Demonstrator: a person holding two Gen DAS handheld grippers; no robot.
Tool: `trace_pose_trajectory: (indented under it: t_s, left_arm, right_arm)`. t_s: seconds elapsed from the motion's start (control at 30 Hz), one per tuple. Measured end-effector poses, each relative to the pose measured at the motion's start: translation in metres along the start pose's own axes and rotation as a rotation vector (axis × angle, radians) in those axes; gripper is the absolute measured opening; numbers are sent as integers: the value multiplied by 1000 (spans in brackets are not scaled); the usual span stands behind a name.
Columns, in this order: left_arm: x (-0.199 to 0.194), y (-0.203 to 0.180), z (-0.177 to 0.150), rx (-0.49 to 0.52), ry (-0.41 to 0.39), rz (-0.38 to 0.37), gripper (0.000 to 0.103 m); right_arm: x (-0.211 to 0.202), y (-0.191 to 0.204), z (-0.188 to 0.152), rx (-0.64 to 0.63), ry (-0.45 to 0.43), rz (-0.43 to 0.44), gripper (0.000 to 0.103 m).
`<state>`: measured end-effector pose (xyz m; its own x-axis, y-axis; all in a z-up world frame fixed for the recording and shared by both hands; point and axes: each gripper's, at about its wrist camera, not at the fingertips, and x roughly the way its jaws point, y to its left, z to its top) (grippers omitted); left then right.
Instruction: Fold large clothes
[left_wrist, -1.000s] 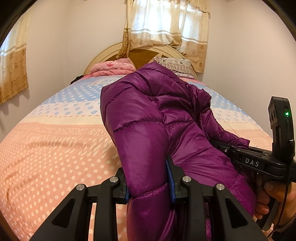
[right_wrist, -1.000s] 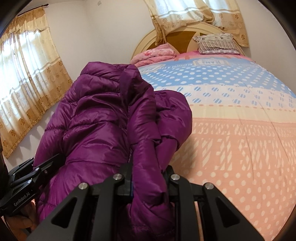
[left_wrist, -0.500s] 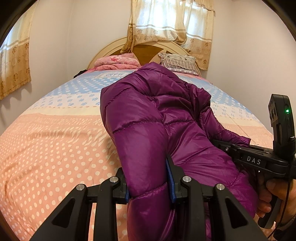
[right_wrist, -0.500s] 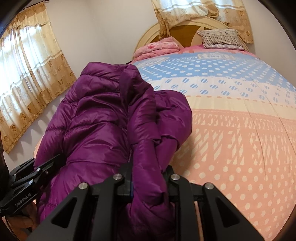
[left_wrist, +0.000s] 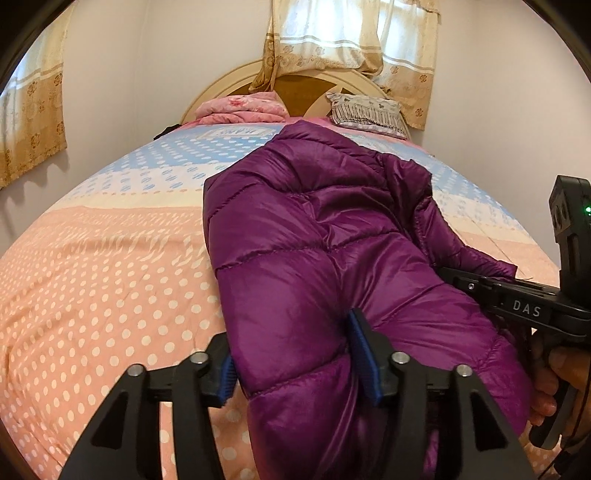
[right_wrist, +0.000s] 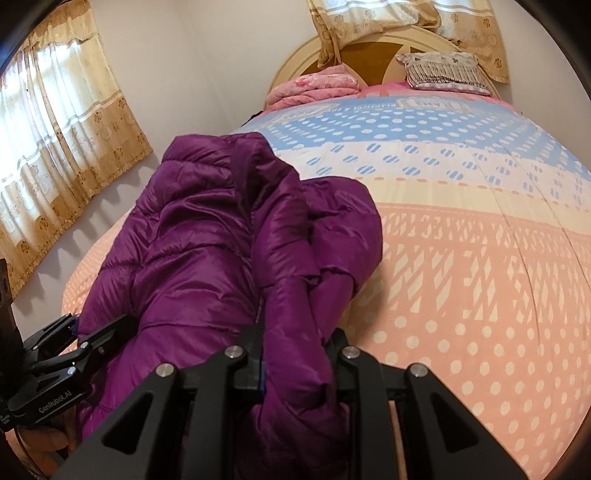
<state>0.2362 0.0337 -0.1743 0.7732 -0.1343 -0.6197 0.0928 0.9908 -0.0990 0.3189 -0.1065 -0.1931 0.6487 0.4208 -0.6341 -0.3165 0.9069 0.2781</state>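
A purple quilted puffer jacket (left_wrist: 325, 236) hangs bunched over the bed, held up between both grippers. My left gripper (left_wrist: 295, 362) is shut on a thick fold of the jacket's near edge. My right gripper (right_wrist: 299, 354) is shut on another fold of the jacket (right_wrist: 207, 236). In the left wrist view the right gripper's body (left_wrist: 524, 306) shows at the right, pressed against the jacket. In the right wrist view the left gripper's body (right_wrist: 62, 354) shows at the lower left. The jacket's far end droops toward the bedspread.
The bed (left_wrist: 92, 266) has a pink, cream and blue dotted bedspread (right_wrist: 480, 258). A folded pink blanket (left_wrist: 240, 109) and a grey pillow (left_wrist: 365, 112) lie by the headboard. Curtained windows and walls close in on both sides.
Both grippers have tilted down and moved forward over the bed with the jacket; the headboard and pillows sit lower in view. Both grips are unchanged.
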Motion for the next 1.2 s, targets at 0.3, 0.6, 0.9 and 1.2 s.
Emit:
trace_pose_trajectory:
  t_s: [0.3,0.6,0.9,1.2]
  left_arm:
    - [7,7,-6,-17,-6,30,80]
    - [12,9,-14,-54,-5,38,92]
    - [-15,5,-10,-24,-38,115,93]
    - [-137,11,9,-50,-200,159,93]
  right_arm:
    - [6,-4,-6,10,19,1,30]
    - [10,-10,-12,35,30,-8,44]
    - [-4,-5,-6,22,20,-70,57]
    - [-100,24,-10,-44,-90,-139,77]
